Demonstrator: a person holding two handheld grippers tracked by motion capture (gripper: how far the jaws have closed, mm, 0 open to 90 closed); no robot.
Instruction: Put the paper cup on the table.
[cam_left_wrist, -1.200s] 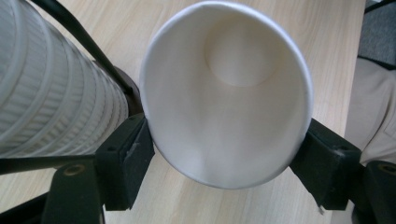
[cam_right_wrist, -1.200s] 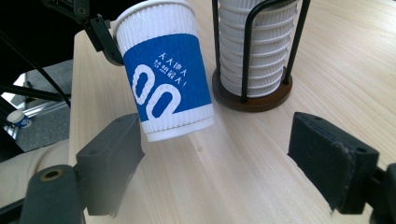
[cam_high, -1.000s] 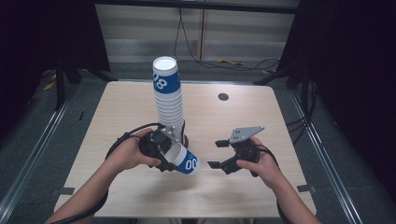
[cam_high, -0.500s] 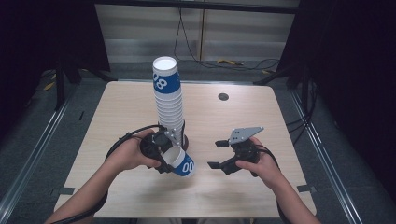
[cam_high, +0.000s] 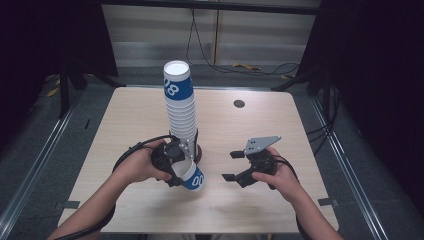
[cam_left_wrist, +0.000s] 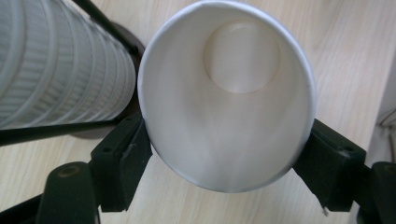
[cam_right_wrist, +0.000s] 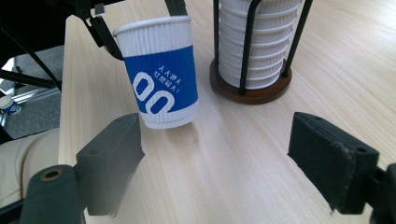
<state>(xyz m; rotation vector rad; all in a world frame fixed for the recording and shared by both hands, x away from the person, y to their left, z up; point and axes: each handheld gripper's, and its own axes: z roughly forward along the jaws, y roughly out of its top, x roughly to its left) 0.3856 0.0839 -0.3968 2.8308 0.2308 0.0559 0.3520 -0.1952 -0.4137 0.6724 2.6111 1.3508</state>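
Observation:
A white ribbed paper cup with a blue band marked "00" (cam_high: 193, 177) (cam_right_wrist: 161, 70) leans just over the table in front of the cup holder. My left gripper (cam_high: 181, 169) (cam_left_wrist: 224, 163) has it by the rim, a pad (cam_left_wrist: 128, 158) against each side. Its jaws have just been opening, with the cup still between them. In the left gripper view I look into the cup's white inside (cam_left_wrist: 233, 93). A tall stack of the same cups (cam_high: 180, 107) (cam_right_wrist: 252, 37) stands in a black wire holder on a round wooden base (cam_right_wrist: 250, 93). My right gripper (cam_high: 229, 166) (cam_right_wrist: 224, 154) rests open on the table to the right, nothing between its jaws.
The light wooden table (cam_high: 135, 120) has a small black disc (cam_high: 239, 104) near its far edge. Cables lie on the floor behind the table, and dark stands flank it. The person's forearms come in from the bottom edge.

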